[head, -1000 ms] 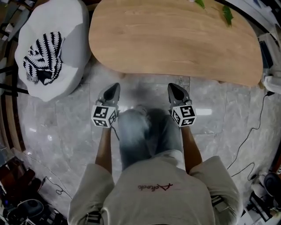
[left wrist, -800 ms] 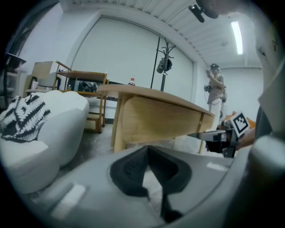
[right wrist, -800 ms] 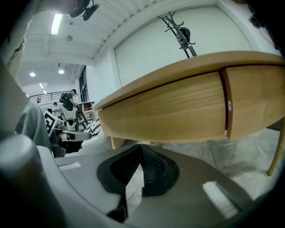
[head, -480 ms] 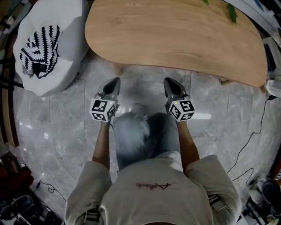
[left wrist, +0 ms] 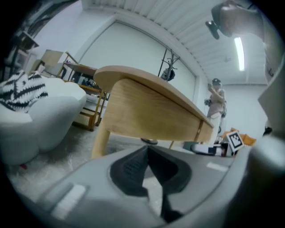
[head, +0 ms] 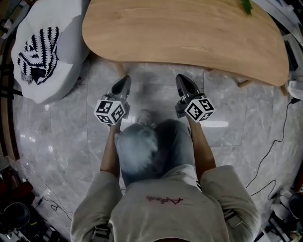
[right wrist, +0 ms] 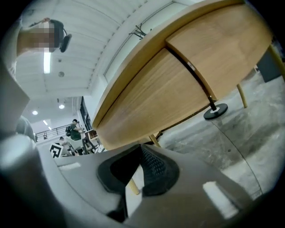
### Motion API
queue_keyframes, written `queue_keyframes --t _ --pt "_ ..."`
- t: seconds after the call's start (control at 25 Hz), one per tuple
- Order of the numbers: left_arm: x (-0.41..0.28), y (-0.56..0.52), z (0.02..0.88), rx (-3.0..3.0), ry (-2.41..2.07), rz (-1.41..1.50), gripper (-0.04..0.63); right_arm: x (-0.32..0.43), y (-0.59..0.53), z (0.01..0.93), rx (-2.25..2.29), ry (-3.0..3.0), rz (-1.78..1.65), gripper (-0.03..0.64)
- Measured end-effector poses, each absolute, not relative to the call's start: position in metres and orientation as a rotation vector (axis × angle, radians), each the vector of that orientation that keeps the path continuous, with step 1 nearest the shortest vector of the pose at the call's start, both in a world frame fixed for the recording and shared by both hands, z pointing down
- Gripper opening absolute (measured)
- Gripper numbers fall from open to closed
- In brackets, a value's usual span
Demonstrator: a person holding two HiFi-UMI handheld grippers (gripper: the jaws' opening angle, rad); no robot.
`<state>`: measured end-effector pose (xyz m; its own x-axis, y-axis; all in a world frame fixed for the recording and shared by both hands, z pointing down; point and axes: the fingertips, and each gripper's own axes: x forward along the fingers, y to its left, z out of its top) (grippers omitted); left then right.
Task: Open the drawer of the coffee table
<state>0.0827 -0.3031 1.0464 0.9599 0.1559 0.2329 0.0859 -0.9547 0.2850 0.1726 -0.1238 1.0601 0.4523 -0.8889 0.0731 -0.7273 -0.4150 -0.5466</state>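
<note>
Both my tools are closed with nothing in them. The left gripper (head: 123,84) and the right gripper (head: 182,84) each have their jaws pressed together. Their tips point at the near edge of the coffee table (head: 189,38) and stop short of it, touching nothing.

The drawer sits in the table's side panel, under the top. In the right gripper view a seam (right wrist: 192,70) splits that panel in two. I take one of those pieces for the drawer front, though I cannot tell which. I see no knob or pull on it.

I expect a stiff wooden front, smooth and hard to pinch. It should be light enough to slide, but likely to stick if pulled crooked. With no handle showing, I would look for a hold on the bottom lip of the panel beside the seam. I would hook it from underneath and draw it straight towards me.

Around the table:
- A slanted leg (left wrist: 101,141) stands under its left end.
- A round black foot (right wrist: 215,110) rests on the floor beneath its right part.
- A white seat (head: 71,47) with a striped cloth (head: 37,56) on it stands just off its left end.
- A green leaf (head: 246,5) lies at its far edge.

My knees (head: 142,151) are in front of the table, between the grippers. I think the drawer may run into them as it comes out.
</note>
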Motion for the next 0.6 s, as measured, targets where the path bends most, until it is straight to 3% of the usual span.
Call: queue_keyframes --t 0.48,0.6 --pt "0.109 -0.322 1.046 2.016 0.224 -0.21 0.0 0.206 -0.117 1.064 -1.691 1.187 -0.415 0.005" --pt "0.117 -0.32 1.057 1.892 0.233 -0.233 0.0 0.211 -0.118 1.065 -1.595 1.178 -0.389 0.08"
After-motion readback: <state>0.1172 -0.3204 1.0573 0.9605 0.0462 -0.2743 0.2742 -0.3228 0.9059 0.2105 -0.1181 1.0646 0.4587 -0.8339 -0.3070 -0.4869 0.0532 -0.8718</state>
